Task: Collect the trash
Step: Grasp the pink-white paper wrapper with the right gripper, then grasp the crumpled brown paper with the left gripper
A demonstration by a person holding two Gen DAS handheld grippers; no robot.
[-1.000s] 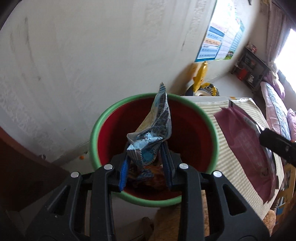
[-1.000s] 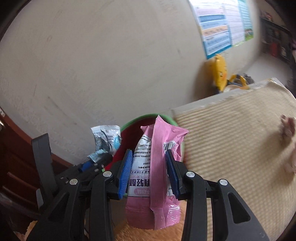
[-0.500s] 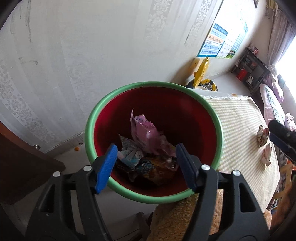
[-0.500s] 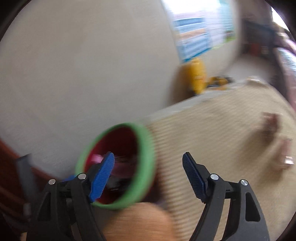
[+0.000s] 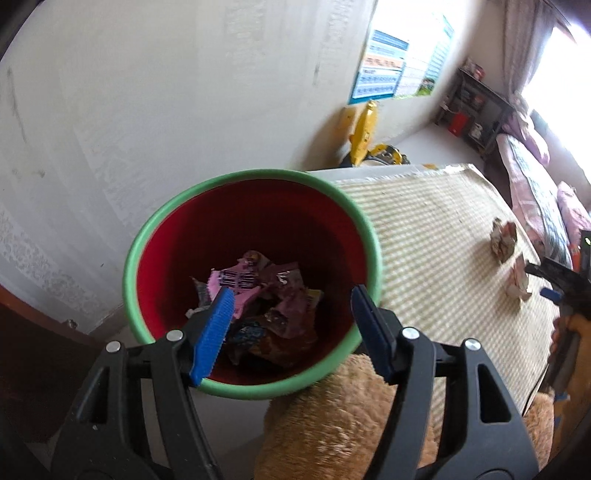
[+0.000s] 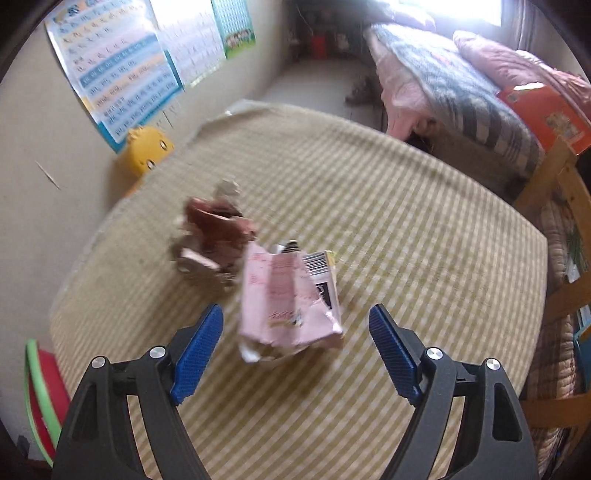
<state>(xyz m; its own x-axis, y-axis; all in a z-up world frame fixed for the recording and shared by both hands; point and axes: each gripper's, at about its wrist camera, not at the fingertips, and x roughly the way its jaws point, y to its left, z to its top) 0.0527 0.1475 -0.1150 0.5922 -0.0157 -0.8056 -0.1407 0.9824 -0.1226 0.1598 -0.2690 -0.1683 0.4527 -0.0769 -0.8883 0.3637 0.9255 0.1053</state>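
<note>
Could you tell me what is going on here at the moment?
A person with a gripper in each hand is clearing wrappers off a striped mat into a red bin. The left gripper hangs open and empty over the bin, which already holds several wrappers. The right gripper is open above a pink wrapper; a crumpled brown one lies beside it.

Pale wall (image 5: 184, 92), perhaps sunlit window (image 6: 454, 9)
</note>
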